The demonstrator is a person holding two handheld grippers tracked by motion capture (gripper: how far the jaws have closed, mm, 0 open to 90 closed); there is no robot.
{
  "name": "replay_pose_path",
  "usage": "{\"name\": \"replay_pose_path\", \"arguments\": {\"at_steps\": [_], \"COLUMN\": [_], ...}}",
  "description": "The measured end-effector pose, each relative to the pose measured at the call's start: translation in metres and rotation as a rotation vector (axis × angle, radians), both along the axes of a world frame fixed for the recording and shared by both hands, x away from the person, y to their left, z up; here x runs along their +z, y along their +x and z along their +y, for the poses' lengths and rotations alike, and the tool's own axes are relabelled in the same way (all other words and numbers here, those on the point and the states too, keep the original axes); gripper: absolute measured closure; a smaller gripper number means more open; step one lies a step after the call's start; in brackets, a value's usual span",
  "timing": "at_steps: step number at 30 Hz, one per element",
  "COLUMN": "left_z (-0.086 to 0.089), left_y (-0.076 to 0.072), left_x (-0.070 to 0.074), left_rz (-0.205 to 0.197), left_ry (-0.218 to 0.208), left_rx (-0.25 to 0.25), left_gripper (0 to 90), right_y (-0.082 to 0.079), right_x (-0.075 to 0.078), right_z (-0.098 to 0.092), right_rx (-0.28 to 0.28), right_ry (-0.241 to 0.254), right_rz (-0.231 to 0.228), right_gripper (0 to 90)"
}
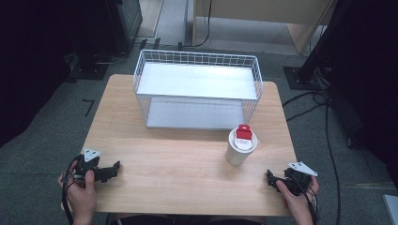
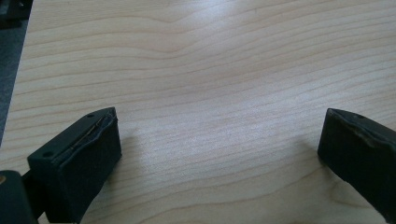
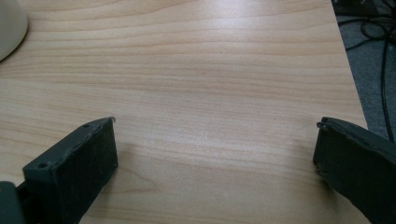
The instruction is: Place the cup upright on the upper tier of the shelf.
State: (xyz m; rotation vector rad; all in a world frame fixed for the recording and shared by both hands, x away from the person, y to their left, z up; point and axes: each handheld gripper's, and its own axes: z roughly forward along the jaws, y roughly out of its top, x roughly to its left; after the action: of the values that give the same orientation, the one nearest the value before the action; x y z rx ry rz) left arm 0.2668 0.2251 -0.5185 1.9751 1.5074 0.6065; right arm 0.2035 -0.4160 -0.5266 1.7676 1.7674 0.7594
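Note:
A white cup point(image 1: 237, 152) with a lid and a small red piece point(image 1: 243, 132) on top stands on the right half of the wooden table point(image 1: 178, 159). My left gripper point(image 1: 112, 169) rests at the table's near left corner, held in a hand. Its jaws stand wide open over bare wood point(image 2: 219, 140) with nothing between them. My right gripper point(image 1: 271, 179) lies at the near right corner, below and right of the cup. It is open too point(image 3: 215, 144), over bare wood. The cup's base point(image 3: 8, 28) curves into the top left corner of the right gripper view.
A white wire rack point(image 1: 197, 89) with two flat shelves stands at the back middle of the table. Cables point(image 1: 324, 117) run over the grey floor to the right. The table's right edge point(image 3: 348, 70) lies close to my right gripper.

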Motion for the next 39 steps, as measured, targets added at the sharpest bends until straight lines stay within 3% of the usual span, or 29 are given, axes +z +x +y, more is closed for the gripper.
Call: {"name": "replay_pose_path", "arguments": {"at_steps": [3,5,8,13,28,33,39], "left_z": [-0.001,-0.001,-0.001,-0.001,-0.001,-0.001,-0.001], "left_y": [0.001,0.001,0.001,0.001,0.001,0.001,0.001], "left_x": [0.0,0.0,0.0,0.0,0.0,0.0,0.0], "left_rz": [-0.002,-0.002,-0.003,-0.003,-0.003,-0.003,-0.003], "left_ry": [0.002,0.001,0.001,0.001,0.0,0.0,0.0], "left_rx": [0.004,0.004,0.004,0.004,0.004,0.004,0.004], "left_gripper": [0.0,0.0,0.0,0.0,0.0,0.0,0.0], "right_y": [-0.002,-0.004,-0.006,-0.003,0.012,0.018,0.025], "right_x": [0.001,0.002,0.006,0.015,0.036,0.042,0.044], "right_z": [0.001,0.001,0.004,0.014,0.07,0.088,0.107], "right_rx": [-0.011,0.018,0.036,0.047,0.207,0.251,0.262], "right_ry": [0.002,0.011,0.058,0.075,0.07,0.096,0.138], "right_rz": [0.006,0.004,-0.031,-0.07,-0.111,-0.141,-0.167], "right_gripper": [0.0,0.0,0.0,0.0,0.0,0.0,0.0]}}
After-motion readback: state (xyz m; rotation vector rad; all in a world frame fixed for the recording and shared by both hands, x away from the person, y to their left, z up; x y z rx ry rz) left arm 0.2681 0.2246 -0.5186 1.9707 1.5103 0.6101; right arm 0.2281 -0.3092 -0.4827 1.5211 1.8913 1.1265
